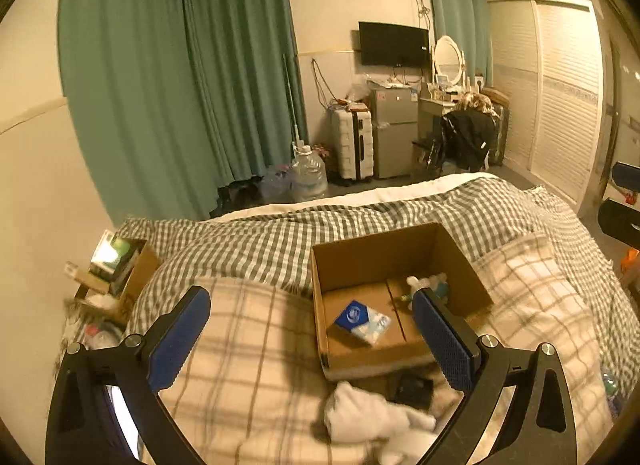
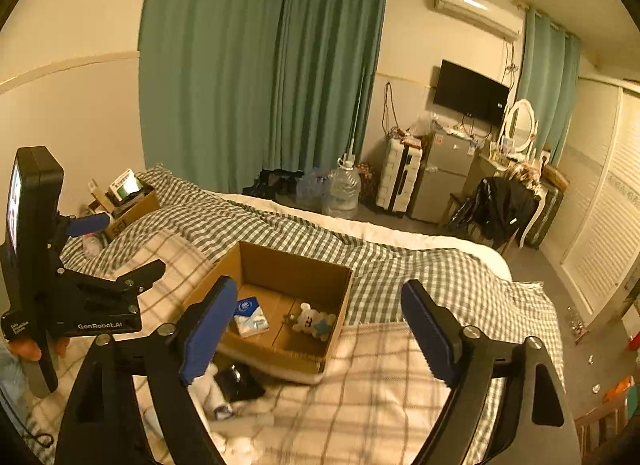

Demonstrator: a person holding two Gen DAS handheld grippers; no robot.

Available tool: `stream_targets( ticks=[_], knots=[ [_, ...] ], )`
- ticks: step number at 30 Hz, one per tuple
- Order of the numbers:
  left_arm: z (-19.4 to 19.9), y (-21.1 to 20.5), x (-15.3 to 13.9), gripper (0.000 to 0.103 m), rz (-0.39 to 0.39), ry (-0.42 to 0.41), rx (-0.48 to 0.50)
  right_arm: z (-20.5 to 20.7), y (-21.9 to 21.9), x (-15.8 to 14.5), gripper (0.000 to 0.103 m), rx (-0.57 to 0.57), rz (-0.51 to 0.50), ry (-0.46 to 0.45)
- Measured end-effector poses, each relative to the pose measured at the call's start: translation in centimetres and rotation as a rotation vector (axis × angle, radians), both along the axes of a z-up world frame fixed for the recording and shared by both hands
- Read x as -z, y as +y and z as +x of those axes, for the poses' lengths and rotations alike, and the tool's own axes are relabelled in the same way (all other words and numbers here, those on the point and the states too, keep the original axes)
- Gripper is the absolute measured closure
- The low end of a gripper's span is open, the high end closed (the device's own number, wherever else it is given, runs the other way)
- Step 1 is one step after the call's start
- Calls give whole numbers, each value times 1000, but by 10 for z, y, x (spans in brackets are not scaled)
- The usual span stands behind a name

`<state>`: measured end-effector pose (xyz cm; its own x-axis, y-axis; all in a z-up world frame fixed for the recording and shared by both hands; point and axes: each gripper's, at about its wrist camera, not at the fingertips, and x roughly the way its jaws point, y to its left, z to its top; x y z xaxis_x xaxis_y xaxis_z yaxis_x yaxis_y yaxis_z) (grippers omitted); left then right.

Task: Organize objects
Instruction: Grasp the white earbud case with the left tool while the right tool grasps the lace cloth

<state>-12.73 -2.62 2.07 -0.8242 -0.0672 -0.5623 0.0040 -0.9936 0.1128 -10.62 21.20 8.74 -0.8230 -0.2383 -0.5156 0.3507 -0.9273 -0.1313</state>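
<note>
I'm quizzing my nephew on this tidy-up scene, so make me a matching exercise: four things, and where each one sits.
Things:
1. tissue pack
2. plush bear
3. white cloth
4. water jug

Places:
A. on the floor by the curtains
B. in the cardboard box, right part
C. on the bed in front of the box
D. in the box, left part

Pairs: 1-D, 2-B, 3-C, 4-A

Dim, warm yellowish indoor light, heavy fisheye bending at edges (dark vignette corners), slight foreground blur.
</note>
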Motion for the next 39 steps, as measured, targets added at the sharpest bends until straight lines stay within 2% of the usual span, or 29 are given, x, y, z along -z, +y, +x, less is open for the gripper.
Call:
stream_targets(
  ticks=[5,12,17,22,26,32,33,35,36,37,38,39],
  knots=[
    [45,-1,13,0,88,-11,25,40,1,8,15,-8,12,4],
    [75,1,63,0,101,-63,-39,66,-4,64,15,-20,10,-66],
    [82,4,108,0,95,-144,-74,63,-8,114,15,4,7,-151],
    [85,6,147,0,111,-247,-64,57,-5,155,15,39,17,-219],
    [84,5,164,0,137,-311,-61,51,-1,169,15,44,-6,-256],
    [74,18,182,1,109,-370,3,47,-3,180,15,32,-12,-290],
    [72,21,185,4,106,-376,24,46,-4,181,15,29,-12,-293],
    [70,26,187,17,97,-389,50,47,-6,182,15,24,-14,-295],
    [70,28,189,29,92,-396,60,47,-6,181,15,24,-16,-292],
    [70,29,190,46,96,-401,74,49,-6,180,15,22,-18,-288],
    [70,28,190,54,112,-408,89,50,-6,178,15,19,-22,-283],
    [70,28,190,55,120,-410,93,51,-6,177,15,13,-25,-281]
  ],
)
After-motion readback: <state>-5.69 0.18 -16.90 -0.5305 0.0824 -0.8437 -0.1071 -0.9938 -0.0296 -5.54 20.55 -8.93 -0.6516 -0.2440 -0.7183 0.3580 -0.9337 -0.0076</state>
